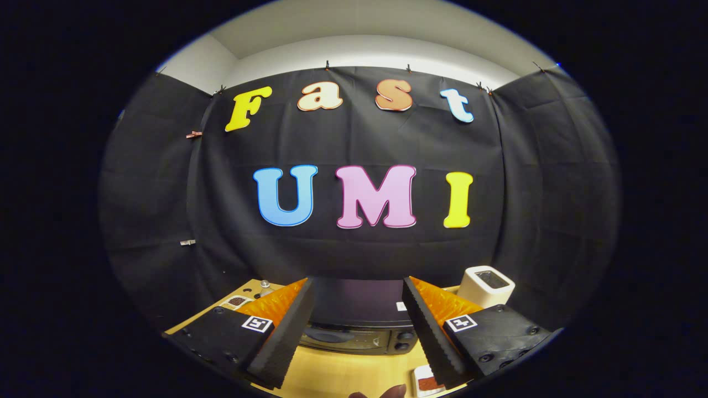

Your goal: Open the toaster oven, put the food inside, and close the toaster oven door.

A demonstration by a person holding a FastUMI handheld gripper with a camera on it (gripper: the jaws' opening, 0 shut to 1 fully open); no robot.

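The gripper (358, 323) stands open, its fingers (287, 337) faced with matt black ribbed foam. Beyond them, the oven (359, 326) looks dark and semi-glossy. The table (354, 370) is smooth pale wood. A white toaster (485, 286) looks like smooth plastic.

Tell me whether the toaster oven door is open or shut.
Shut: the toaster oven front stands upright beyond the open, empty claw.

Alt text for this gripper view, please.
The gripper, fingers open and empty, is held above a black toaster oven on a wooden table. A white container stands beyond the right finger.
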